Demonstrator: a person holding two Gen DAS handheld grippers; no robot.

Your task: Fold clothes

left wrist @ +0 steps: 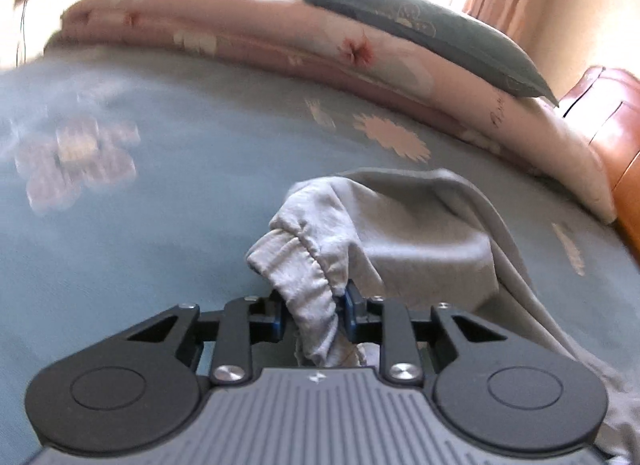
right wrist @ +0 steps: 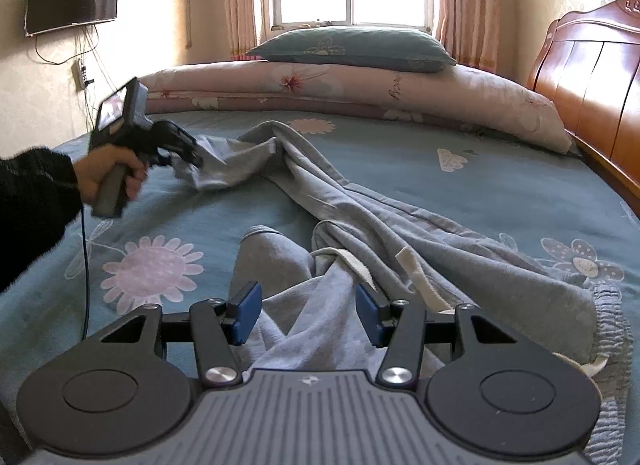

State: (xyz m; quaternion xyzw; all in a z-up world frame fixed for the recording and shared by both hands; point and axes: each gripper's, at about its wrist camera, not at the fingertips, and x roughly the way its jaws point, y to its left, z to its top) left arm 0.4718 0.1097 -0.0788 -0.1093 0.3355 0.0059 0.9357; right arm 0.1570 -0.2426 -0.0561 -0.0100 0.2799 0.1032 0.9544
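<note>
My left gripper (left wrist: 314, 319) is clamped on the grey pants' (right wrist: 360, 201) cuff. My right gripper (right wrist: 308, 311) sits apart over the pants, near me on the bed (right wrist: 480, 169).

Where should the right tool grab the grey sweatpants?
Judging by the pose: the gathered elastic waistband of the grey cotton sweatpants, at the near-right corner. Come from the right, low over the blue floral bedsheet; its thick ruched edge gives the open right tool purchase.
</note>
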